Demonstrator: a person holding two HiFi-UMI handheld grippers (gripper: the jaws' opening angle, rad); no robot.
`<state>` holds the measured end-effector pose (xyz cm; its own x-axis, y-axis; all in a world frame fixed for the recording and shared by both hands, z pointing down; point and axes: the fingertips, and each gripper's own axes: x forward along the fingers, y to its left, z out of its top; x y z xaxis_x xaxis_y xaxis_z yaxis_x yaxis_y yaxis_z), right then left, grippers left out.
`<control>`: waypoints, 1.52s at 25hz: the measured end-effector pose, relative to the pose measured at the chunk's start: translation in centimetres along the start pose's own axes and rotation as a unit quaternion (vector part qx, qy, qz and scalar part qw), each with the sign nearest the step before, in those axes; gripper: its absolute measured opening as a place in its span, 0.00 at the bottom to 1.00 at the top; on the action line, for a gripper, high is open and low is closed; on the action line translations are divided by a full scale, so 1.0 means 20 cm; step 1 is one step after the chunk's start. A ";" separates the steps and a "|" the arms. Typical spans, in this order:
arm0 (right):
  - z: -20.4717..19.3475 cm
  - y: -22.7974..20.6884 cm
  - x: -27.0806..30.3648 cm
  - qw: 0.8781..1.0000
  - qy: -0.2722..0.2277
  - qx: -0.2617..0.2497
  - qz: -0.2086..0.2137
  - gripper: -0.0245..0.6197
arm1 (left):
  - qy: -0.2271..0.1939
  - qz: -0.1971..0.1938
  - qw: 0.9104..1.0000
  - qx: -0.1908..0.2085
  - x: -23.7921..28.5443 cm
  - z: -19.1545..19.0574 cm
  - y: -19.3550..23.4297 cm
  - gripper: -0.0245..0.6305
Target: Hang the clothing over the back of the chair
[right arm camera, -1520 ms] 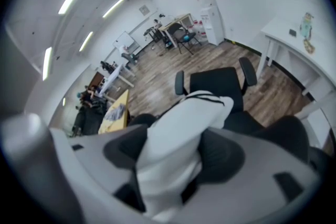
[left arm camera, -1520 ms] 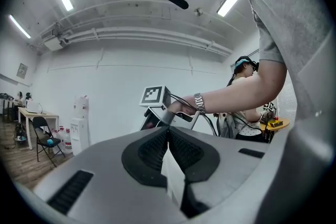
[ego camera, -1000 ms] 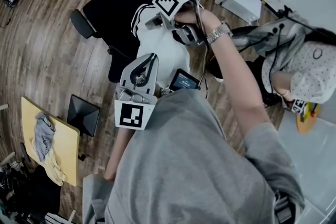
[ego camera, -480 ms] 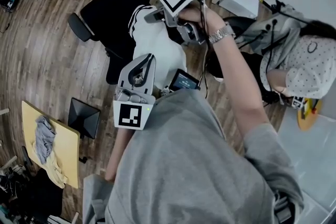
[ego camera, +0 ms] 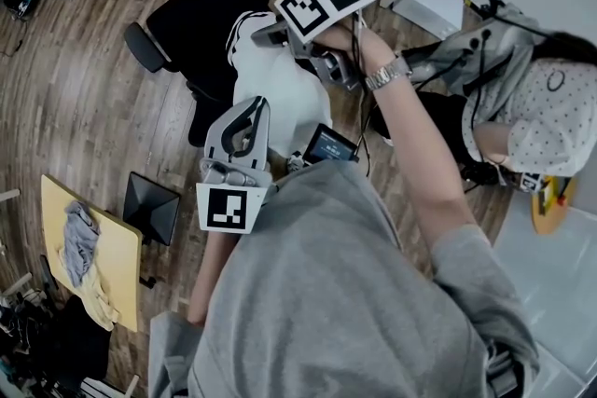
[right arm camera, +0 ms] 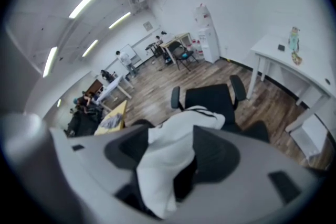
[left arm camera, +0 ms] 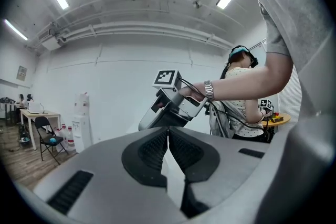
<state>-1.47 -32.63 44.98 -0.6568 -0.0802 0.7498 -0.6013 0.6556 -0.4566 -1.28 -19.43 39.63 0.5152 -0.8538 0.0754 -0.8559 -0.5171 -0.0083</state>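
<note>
We hold the white clothing point(ego camera: 280, 89) up over the black chair point(ego camera: 201, 9), by its back, so we think we are just about to hang it. The right gripper point(right arm camera: 170, 149) has its jaws closed on a thick fold of it, and the left gripper point(left arm camera: 168, 134) has its jaws pinched tight with a thin bit of white cloth between them. Next, both should come down so the cloth lands across the chair back, then let go.
</note>
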 end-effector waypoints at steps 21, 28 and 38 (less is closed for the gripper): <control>0.14 0.20 -0.20 0.949 -0.248 -0.192 -0.031 0.11 | 0.014 0.053 0.998 0.006 -0.13 0.01 -0.09 0.10; 0.09 0.27 -0.27 0.922 -0.305 -0.236 -0.043 0.10 | 0.013 0.072 0.997 0.008 -0.18 0.01 -0.11 0.10; -0.04 0.40 -0.44 0.886 -0.397 -0.239 -0.017 0.10 | 0.007 0.101 0.995 0.012 -0.26 0.01 -0.13 0.10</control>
<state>-0.10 -26.07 35.05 -0.8697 -0.4835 0.0987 -0.4892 0.8711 -0.0427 -1.78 -13.63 39.02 0.3312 -0.9399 0.0836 -0.9406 -0.3359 -0.0494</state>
